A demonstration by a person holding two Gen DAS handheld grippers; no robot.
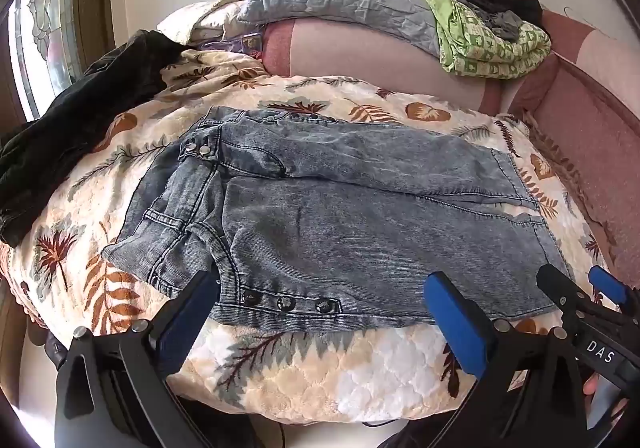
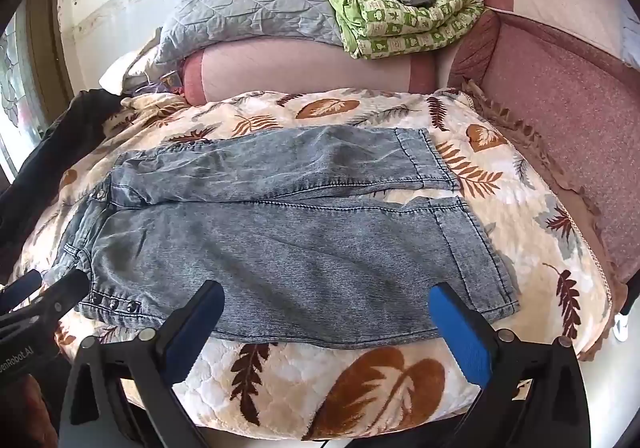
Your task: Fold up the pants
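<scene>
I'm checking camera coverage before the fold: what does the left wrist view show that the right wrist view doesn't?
Left wrist only: the snap buttons at the jeans' waistband, and most of the dark garment.

Right wrist only: both leg hems in full, and the bed's pink frilled edge.

Both: the jeans laid flat on the leaf-print blanket, both grippers open, and the green quilt.

Washed grey-blue denim pants (image 2: 280, 224) spread flat, legs side by side, waist at left
</scene>
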